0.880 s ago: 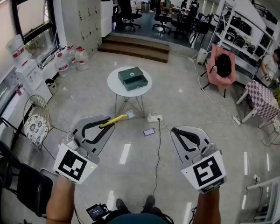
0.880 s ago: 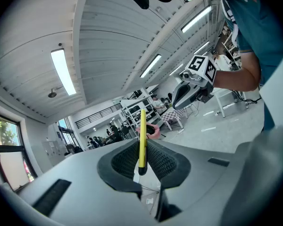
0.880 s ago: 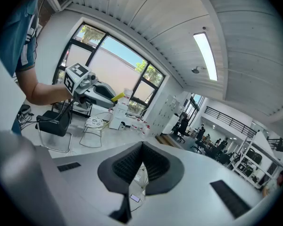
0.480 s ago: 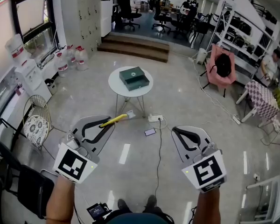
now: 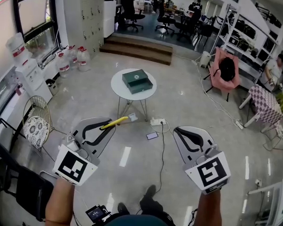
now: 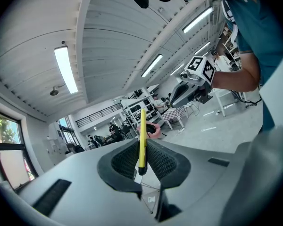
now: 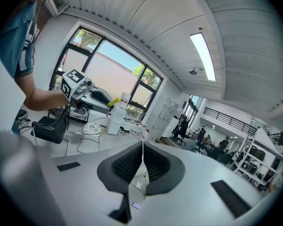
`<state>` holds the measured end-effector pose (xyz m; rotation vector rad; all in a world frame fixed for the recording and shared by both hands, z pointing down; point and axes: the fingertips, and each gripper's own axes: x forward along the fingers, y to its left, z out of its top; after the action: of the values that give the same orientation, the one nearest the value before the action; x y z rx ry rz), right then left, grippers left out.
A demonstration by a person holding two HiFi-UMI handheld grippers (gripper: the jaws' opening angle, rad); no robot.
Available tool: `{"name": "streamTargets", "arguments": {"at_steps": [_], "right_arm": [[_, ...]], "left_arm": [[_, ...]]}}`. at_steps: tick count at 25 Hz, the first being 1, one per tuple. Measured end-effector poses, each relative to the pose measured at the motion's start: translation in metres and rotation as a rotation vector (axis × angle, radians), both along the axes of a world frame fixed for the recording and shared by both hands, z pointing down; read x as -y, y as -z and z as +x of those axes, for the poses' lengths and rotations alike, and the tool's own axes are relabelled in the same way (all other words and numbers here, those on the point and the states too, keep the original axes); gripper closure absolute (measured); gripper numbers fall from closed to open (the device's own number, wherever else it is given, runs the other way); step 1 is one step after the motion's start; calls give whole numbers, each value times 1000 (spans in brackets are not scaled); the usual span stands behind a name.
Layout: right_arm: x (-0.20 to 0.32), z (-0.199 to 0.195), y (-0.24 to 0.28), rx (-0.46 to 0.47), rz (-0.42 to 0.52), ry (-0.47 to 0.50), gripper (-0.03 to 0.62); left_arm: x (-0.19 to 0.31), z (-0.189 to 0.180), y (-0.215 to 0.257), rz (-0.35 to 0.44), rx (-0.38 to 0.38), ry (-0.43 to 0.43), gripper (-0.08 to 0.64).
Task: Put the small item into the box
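A dark green box (image 5: 137,81) lies closed on a small round white table (image 5: 120,87) some way ahead of me. My left gripper (image 5: 104,127) is shut on a yellow pen-like stick (image 5: 114,122), which juts out to the right past the jaws; in the left gripper view the yellow stick (image 6: 142,140) stands upright between the pads. My right gripper (image 5: 187,136) is shut with nothing in it, at the right, level with the left one. Both are held well short of the table.
A power strip (image 5: 157,121) with a cable and a phone (image 5: 152,136) lie on the floor past the table. A wire chair (image 5: 36,121) stands at the left, water bottles (image 5: 70,59) by the window, a pink chair (image 5: 225,69) at the right, steps (image 5: 137,50) behind.
The table and box have slid slightly right and nearer in the head view as the person steps forward. Both grippers hold the same pose and grip.
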<state>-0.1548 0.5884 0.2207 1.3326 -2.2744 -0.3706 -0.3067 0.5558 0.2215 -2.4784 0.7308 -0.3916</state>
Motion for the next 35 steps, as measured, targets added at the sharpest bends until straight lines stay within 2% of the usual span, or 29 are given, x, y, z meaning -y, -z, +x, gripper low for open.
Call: {"name": "streamTargets", "arguments": {"at_steps": [4, 6, 16, 22, 27, 31, 35], "right_arm": [[54, -30, 19, 5, -1, 33, 554], [75, -27, 23, 13, -1, 57, 554], [171, 52, 18, 40, -3, 139, 554], [218, 116, 13, 54, -1, 157, 554], [253, 169, 5, 65, -28, 125, 554], [286, 190, -1, 57, -29, 122, 554], [327, 208, -19, 58, -51, 75, 554]], "left_arm": [[44, -36, 18, -5, 19, 41, 494], [60, -34, 22, -5, 21, 63, 494], [142, 47, 14, -25, 47, 139, 494], [186, 108, 12, -24, 71, 161, 494], [223, 155, 8, -25, 64, 162, 494], [262, 180, 2, -39, 75, 135, 494], [311, 199, -12, -48, 56, 94, 494]]}}
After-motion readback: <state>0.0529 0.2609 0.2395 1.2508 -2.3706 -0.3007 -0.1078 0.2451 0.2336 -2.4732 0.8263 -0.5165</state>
